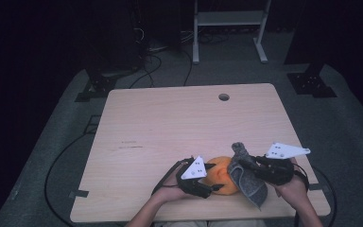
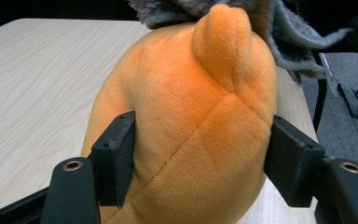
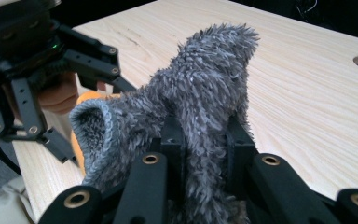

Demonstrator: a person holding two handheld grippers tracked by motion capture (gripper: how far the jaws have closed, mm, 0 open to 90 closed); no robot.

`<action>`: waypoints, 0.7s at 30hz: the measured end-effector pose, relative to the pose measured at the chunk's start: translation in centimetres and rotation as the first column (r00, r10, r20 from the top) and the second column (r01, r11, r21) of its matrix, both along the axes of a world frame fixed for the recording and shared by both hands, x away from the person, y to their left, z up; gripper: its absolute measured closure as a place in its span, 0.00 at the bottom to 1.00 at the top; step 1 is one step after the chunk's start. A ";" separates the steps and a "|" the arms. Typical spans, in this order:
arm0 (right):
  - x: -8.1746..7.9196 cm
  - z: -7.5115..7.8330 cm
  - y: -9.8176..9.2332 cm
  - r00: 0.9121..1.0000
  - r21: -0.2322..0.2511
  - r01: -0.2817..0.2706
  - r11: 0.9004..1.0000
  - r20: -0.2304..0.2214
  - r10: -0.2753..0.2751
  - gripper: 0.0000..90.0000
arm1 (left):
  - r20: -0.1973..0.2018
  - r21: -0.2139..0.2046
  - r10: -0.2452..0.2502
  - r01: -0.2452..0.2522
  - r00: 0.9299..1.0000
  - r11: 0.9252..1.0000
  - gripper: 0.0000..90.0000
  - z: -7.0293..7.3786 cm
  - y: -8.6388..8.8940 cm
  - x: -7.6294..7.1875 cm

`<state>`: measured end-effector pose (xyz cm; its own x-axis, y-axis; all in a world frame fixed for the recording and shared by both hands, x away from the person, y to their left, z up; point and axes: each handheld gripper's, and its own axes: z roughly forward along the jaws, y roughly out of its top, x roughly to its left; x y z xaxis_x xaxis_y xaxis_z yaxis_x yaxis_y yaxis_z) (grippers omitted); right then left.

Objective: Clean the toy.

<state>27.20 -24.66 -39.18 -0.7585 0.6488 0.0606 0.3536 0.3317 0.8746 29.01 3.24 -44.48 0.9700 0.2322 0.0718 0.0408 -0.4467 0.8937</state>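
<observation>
An orange plush toy point(image 1: 223, 172) lies near the table's front edge, and my left gripper point(image 1: 211, 182) is shut on it from the left. In the left gripper view both black jaws press into the sides of the plush toy point(image 2: 200, 116), whose small ear points up. A grey fuzzy sock point(image 1: 246, 177) hangs against the toy's right side, with my right gripper point(image 1: 251, 168) shut on it. In the right gripper view the sock point(image 3: 205, 88) stands up between the closed jaws of that gripper point(image 3: 205, 140). The left gripper point(image 3: 37, 70) and a bit of the orange toy point(image 3: 87, 99) show behind it.
The light wooden table point(image 1: 170, 123) has a round cable hole point(image 1: 224, 97) at its far right. Beyond the table stand a white frame point(image 1: 229, 21) and black stand bases point(image 1: 312, 82), with cables on the grey floor. The person's hands come in at the front edge.
</observation>
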 end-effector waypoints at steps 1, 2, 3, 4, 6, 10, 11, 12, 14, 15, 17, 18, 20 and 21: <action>0.0 -0.1 0.1 1.000 -0.005 -0.001 1.000 0.003 0.001 0.82 | -0.003 -0.002 0.000 0.000 1.000 1.000 0.36 0.0 0.1 0.0; 0.0 -0.3 0.1 1.000 -0.007 0.000 1.000 -0.001 0.000 0.82 | -0.004 -0.002 0.002 -0.002 1.000 1.000 0.36 0.0 0.2 0.1; 0.2 -0.5 -0.1 1.000 -0.003 0.005 1.000 -0.010 -0.005 0.82 | -0.008 -0.005 0.005 -0.005 1.000 1.000 0.36 0.0 0.2 0.1; 0.4 -0.9 -0.4 1.000 0.004 0.012 1.000 -0.024 -0.012 0.82 | -0.010 -0.005 0.008 -0.008 1.000 1.000 0.36 0.0 0.2 0.1; 0.8 -1.6 -1.0 0.998 0.017 0.031 0.999 -0.046 -0.030 0.82 | -0.010 -0.009 0.009 -0.009 1.000 1.000 0.36 0.0 0.1 0.2; 0.8 -1.4 -1.6 0.997 0.000 0.062 0.998 -0.042 -0.062 0.82 | -0.025 -0.017 0.018 -0.018 1.000 1.000 0.36 0.0 0.3 0.4; 0.7 -1.2 -1.6 0.997 0.010 0.062 0.998 -0.038 -0.061 0.82 | -0.030 -0.026 0.021 -0.022 0.999 0.999 0.36 -0.1 0.3 0.5; 0.6 -1.0 -1.5 0.998 0.026 0.054 0.998 -0.034 -0.054 0.82 | -0.033 -0.024 0.022 -0.023 0.999 0.999 0.36 -0.1 0.4 0.6; 0.2 -0.4 -0.8 1.000 0.026 0.028 0.999 -0.010 -0.028 0.82 | -0.044 -0.030 0.030 -0.031 0.999 0.999 0.36 0.0 0.6 0.7; 0.0 -0.2 -0.5 1.000 0.024 0.009 1.000 0.001 -0.009 0.82 | -0.049 -0.032 0.032 -0.034 0.998 0.999 0.36 0.0 0.7 0.8; -0.1 -0.3 -0.1 1.000 0.005 -0.003 1.000 0.007 0.003 0.82 | -0.051 -0.031 0.032 -0.033 0.998 0.999 0.35 0.0 0.9 0.9; 0.0 -0.5 -0.1 1.000 0.002 0.001 1.000 0.001 -0.001 0.82 | -0.055 -0.033 0.035 -0.037 0.998 0.999 0.35 0.0 0.9 1.0; 0.4 -1.3 -0.7 1.000 0.006 0.020 1.000 -0.018 -0.020 0.81 | -0.061 -0.039 0.038 -0.041 0.997 0.998 0.35 -0.1 0.9 1.0; 0.6 -1.5 -1.0 0.999 0.014 0.030 0.999 -0.030 -0.030 0.81 | -0.063 -0.041 0.040 -0.043 0.997 0.998 0.35 -0.1 0.9 1.0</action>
<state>27.83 -25.65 -40.71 -0.7363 0.6703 0.0926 0.3896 0.3081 0.8680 30.01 4.12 -44.55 0.9617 0.2740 0.0008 0.1149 -0.4058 0.9067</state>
